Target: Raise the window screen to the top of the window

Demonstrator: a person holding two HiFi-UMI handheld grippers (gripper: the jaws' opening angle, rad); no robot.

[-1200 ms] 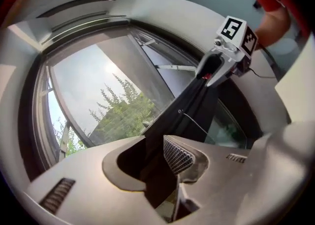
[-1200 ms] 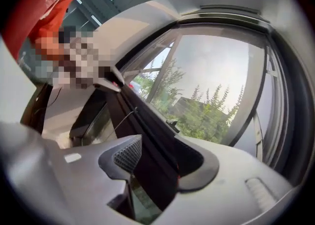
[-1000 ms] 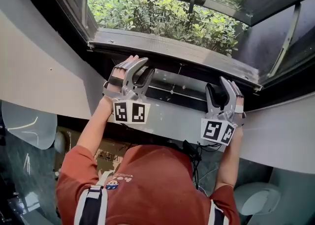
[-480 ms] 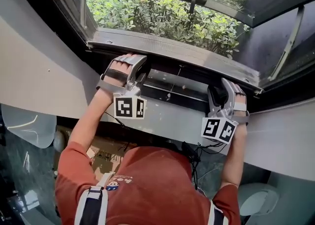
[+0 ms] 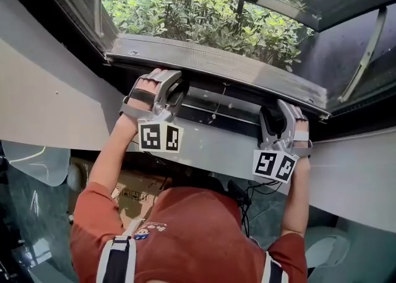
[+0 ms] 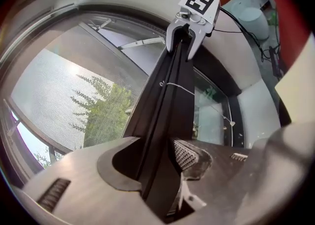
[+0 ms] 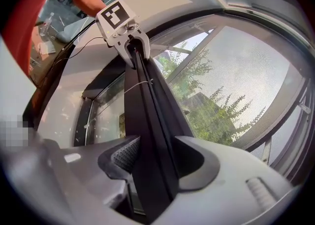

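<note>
I have barely started. The long black metal bottom rail (image 6: 165, 101) of the window screen sits low, just inside the grey window sill (image 5: 216, 65). Its fine grey mesh (image 6: 59, 96) spreads from the rail across the opening, with green shrubs (image 5: 204, 21) showing through it. By my judgement the whole lift to the top of the window is yet to do; what is done is the setting of both tools on the rail. My left tool (image 5: 172, 87) has its jaws spread wide with the rail lodged between them. The ribbed pad lies close beside the rail, but I do not read it as pinching. My right tool (image 5: 277, 117) stands well apart from the left along the same rail and straddles it the same way, jaws spread and not clamped as far as I can see. Compared with a second ago, my left hand has rolled so that its back faces up more, and the left jaws have just been opening around the rail. The right tool sits where it was, and the rail looks no higher against the sill.
</note>
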